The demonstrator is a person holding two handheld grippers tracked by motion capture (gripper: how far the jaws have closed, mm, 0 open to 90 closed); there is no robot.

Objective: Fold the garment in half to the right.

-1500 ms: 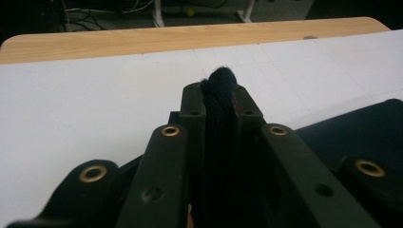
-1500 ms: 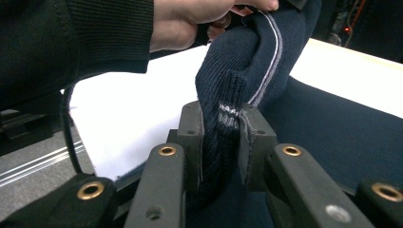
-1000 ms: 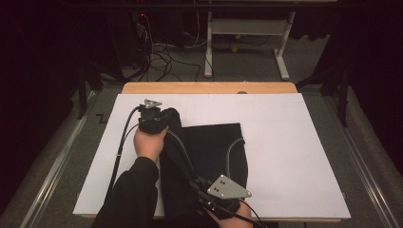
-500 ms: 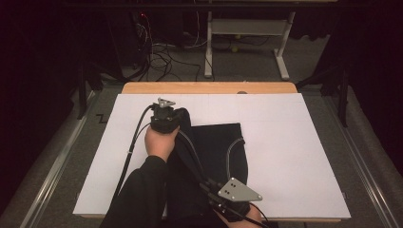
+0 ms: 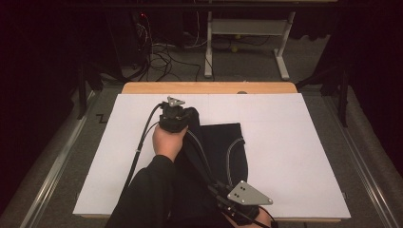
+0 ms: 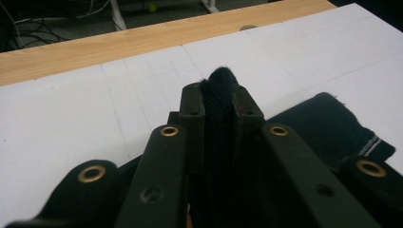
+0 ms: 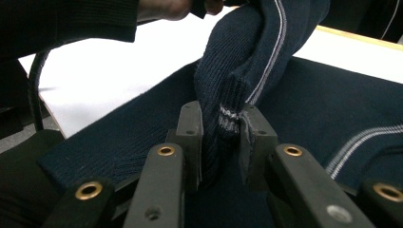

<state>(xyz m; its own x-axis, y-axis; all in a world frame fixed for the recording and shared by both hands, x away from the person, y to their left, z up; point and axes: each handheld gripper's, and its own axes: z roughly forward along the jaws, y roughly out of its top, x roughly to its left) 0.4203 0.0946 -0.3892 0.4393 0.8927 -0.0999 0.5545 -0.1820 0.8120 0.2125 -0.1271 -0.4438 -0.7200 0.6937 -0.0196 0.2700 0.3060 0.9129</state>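
A dark navy knitted garment with thin white stripes lies on the white-covered table, left of the middle. My left gripper is at the garment's far left corner, shut on a lifted fold of it. In the left gripper view the jaws pinch dark cloth, and more of the garment lies to the right. My right gripper, with its grey plate, is at the near edge. In the right gripper view it is shut on a striped ribbed edge of the garment, which rises toward the other hand.
A bare wooden strip runs along the table's far edge. Behind it on the floor stand a metal desk frame and loose cables. White sheet stretches right of the garment. Metal rails flank the table.
The left hand has carried its fold of cloth to the right along the far side of the garment. The right gripper has shifted right and toward the near edge.
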